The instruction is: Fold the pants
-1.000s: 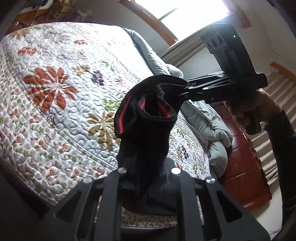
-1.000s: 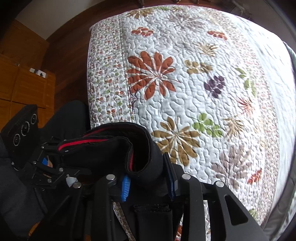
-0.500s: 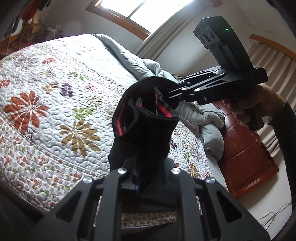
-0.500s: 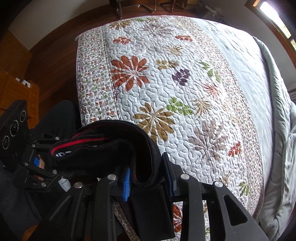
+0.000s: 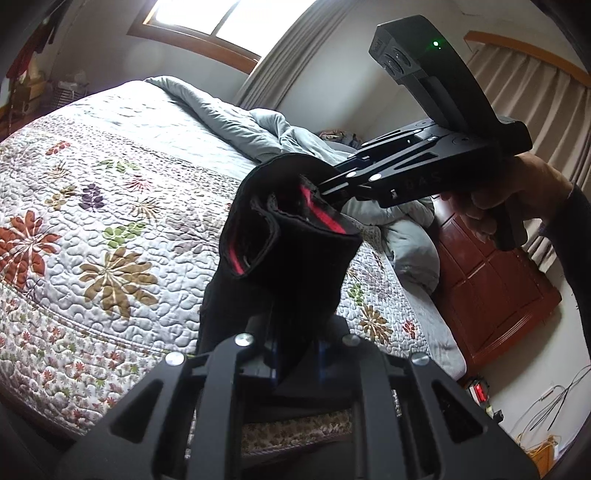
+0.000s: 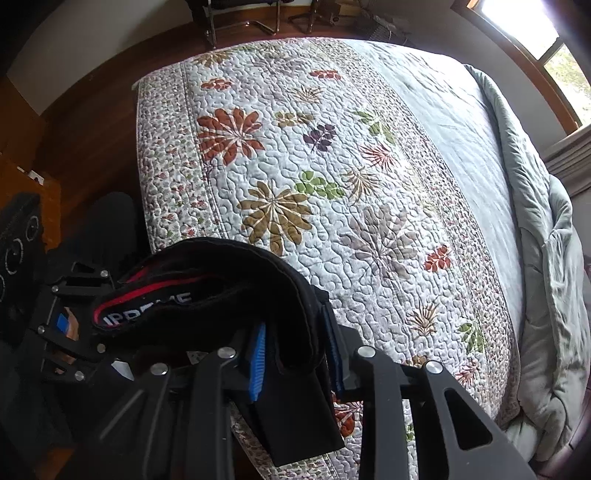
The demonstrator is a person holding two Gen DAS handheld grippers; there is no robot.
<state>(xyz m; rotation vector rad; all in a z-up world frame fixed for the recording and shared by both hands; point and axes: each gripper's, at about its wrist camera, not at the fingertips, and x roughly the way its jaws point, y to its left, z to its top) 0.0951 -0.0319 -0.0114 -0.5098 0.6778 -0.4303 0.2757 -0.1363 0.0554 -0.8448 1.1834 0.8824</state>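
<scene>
So both tools have hold of the black pants (image 5: pixel 284 251), which are bunched up and held in the air over the near edge of the bed (image 6: pixel 369 236), not lying on it. You can see the red trim along the waistband and some white lettering inside it from the right wrist view.

The left tool (image 5: pixel 295 363) is squeezed fully together on a thick fold of the fabric, which rises up out of its blue pads. The right tool (image 6: pixel 297 354) is clamped on another part of the waistband, with the cloth packed between its blue ribbed pads (image 6: pixel 257 363); its jaws have just been closing a bit more on that fabric. From the left wrist view the right tool comes in from the right side, its tips buried in the top of the bundle, and the person's right hand (image 5: pixel 509 206) is wrapped around its grip.

The bed has a floral quilt with orange, brown, green and purple leaf patterns, and a grey-green comforter (image 5: pixel 402 236) is rumpled along its far side. A reddish wooden cabinet (image 5: pixel 491 295) sits past the bed, with curtains (image 5: pixel 532 85) behind it and a window (image 5: pixel 207 22) up top.
</scene>
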